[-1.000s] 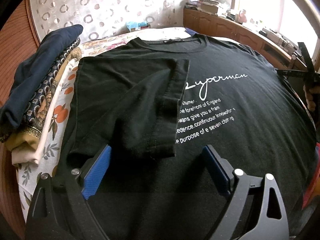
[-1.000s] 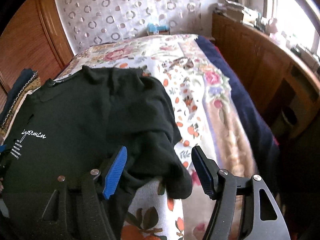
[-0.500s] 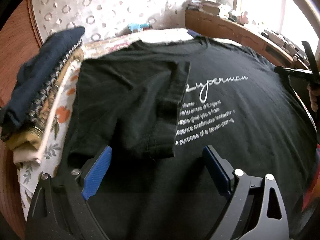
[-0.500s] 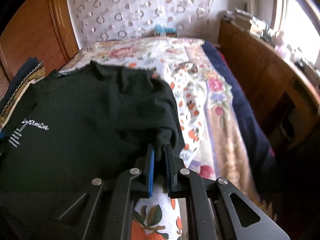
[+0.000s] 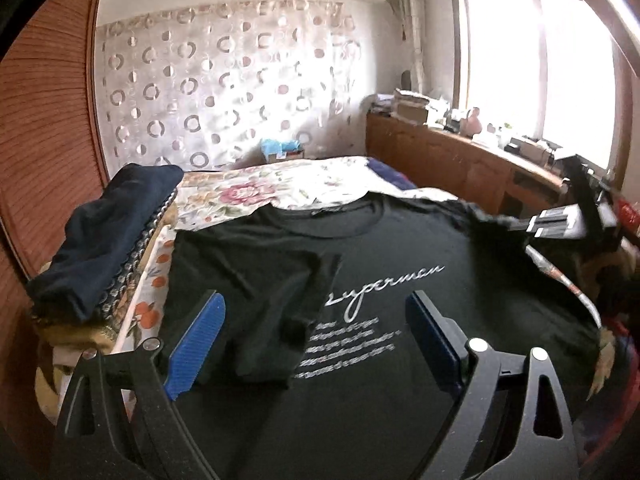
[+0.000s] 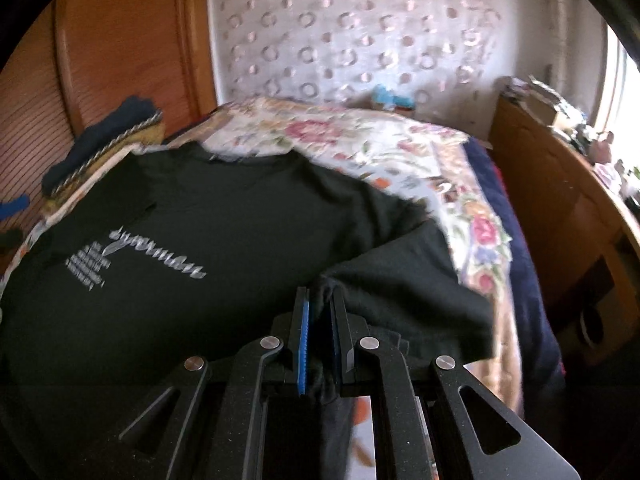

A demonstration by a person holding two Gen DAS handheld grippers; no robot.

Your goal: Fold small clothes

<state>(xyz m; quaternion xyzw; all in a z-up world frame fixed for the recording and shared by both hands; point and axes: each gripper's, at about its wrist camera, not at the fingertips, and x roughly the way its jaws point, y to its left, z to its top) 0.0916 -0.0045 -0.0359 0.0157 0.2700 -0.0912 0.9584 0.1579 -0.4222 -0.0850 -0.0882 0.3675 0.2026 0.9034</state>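
Observation:
A black T-shirt (image 5: 400,248) with white lettering lies spread on the flowered bed, its left side and sleeve folded in over the chest. My left gripper (image 5: 316,336) hovers above the folded part, blue pads wide open, nothing between them. In the right wrist view the same T-shirt (image 6: 224,216) shows its right sleeve (image 6: 400,280) lifted and pulled toward the lettering. My right gripper (image 6: 318,320) is shut on that sleeve's black cloth. The right gripper (image 5: 560,220) also shows at the right edge of the left wrist view, with a hand behind it.
A stack of folded clothes (image 5: 108,248), dark blue on top, sits at the bed's left edge by the wooden wardrobe (image 5: 44,120). A wooden cabinet (image 5: 452,160) with clutter runs under the window on the right. The flowered bedspread (image 6: 380,148) lies bare beyond the shirt.
My right gripper closed on the shirt's right sleeve and has carried it leftward over the shirt. My left gripper rose and tilted up, still open.

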